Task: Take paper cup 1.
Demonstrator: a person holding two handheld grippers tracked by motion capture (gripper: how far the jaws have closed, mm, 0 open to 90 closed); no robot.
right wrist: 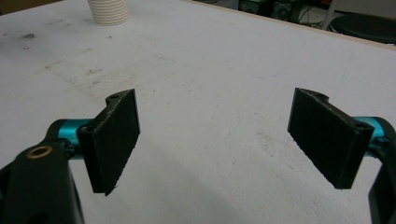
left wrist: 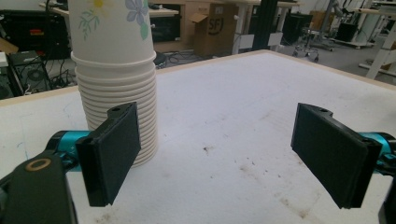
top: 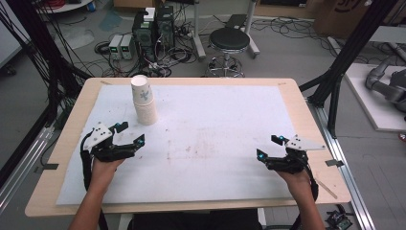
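A stack of paper cups (top: pixel 143 100) stands upright on the worktop (top: pixel 215 139), white with ribbed rims and a flower print on the top cup, just ahead of the left gripper (top: pixel 129 134). Both it and the right gripper (top: pixel 269 146) have fingers spread wide, holding nothing.
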